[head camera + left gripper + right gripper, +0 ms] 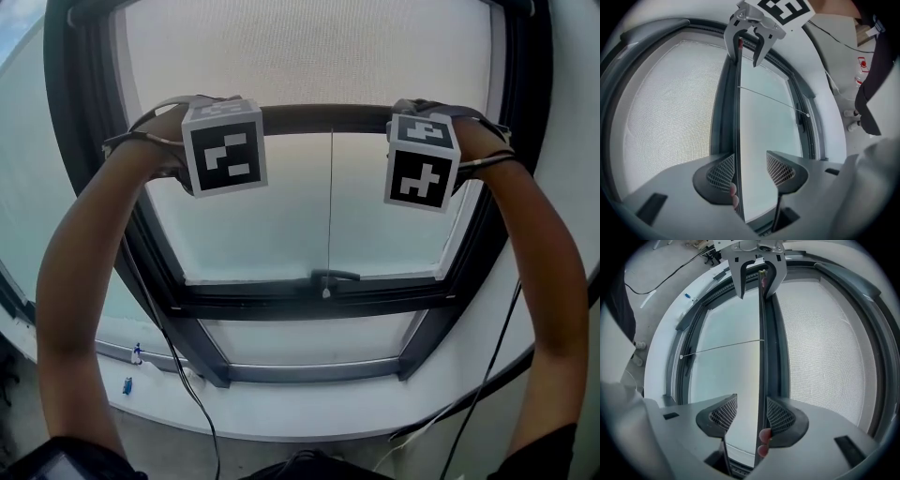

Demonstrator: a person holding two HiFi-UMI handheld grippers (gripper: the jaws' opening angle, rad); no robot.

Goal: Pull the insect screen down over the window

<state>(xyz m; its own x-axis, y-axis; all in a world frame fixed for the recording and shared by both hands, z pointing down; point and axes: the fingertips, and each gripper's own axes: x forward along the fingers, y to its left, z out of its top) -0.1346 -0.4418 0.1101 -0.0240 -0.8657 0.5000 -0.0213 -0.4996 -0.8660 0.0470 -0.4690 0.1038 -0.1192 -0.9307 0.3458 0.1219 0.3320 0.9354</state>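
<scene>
Head view: the insect screen (pixel 309 47) is partly drawn. Its mesh covers the opening above the bottom bar (pixel 328 118). The glass (pixel 281 225) below the bar is uncovered. A thin pull cord (pixel 330 202) hangs from the bar's middle toward the window handle (pixel 335 277), well below the bar.

Left gripper view: the left hand-held gripper (pixel 750 165) straddles the bar with its jaws spread. One pad lies against the bar; the other stands clear of it. Right gripper view: the right hand-held gripper (pixel 751 409) straddles the bar's other end in the same way, jaws spread, one pad against the bar.

Status, as a judgement: the pull is begun, not completed. The bar must travel down past the handle to the lower frame (pixel 309 372).

Not determinable:
- In the head view, the marker cubes hide both sets of jaws.
- The screen's top is cut off above the bar.
- No catch for the bar can be made out.
</scene>
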